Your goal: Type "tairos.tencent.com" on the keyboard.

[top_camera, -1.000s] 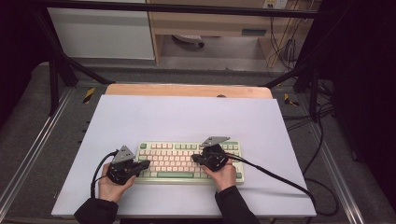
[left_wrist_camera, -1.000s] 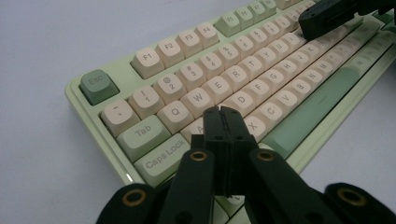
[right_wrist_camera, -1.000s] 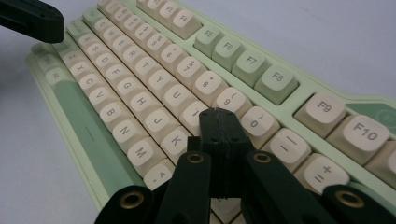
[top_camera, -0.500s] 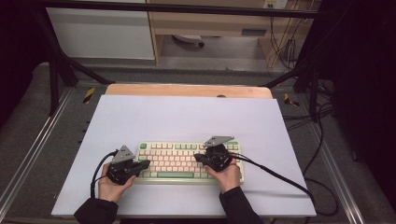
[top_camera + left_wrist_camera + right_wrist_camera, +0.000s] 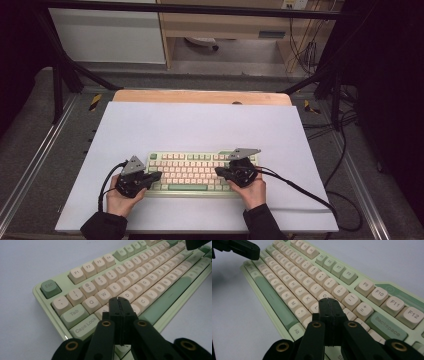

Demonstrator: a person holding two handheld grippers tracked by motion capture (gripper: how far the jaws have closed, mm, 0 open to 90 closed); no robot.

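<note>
A pale green keyboard (image 5: 200,173) with cream and green keys lies on the white table top (image 5: 200,125), near the edge closest to the person, and everything here is placed against it. At the keyboard's left end, the left hand (image 5: 120,197) rests on the table and holds the left gripper (image 5: 156,176), whose black tips lie over the leftmost keys. In the left gripper view its jaws are clenched flat together with nothing between them, the tip of the left gripper (image 5: 119,301) poised over the letter rows just past the Caps Lock key (image 5: 83,325) and Tab key (image 5: 73,314), near the A and S keys; whether the tip touches a key cannot be told. The Esc key (image 5: 50,288) sits at the keyboard's far left corner, well beyond the tip. A black cable (image 5: 106,180) loops from this gripper on the table just left of the keyboard.

Along the middle of the keyboard's near edge runs the long green space bar (image 5: 187,187).

At the keyboard's right end, the right hand (image 5: 252,187) holds the right gripper (image 5: 218,173), its tips pointing inward over the right-hand keys. In the right gripper view its jaws are likewise pressed together and grasp nothing, the tip (image 5: 329,301) above the keys near L and P, with the Backspace key (image 5: 387,326) just to its side. Its cable (image 5: 300,190) trails off across the table to the right of the keyboard
</note>
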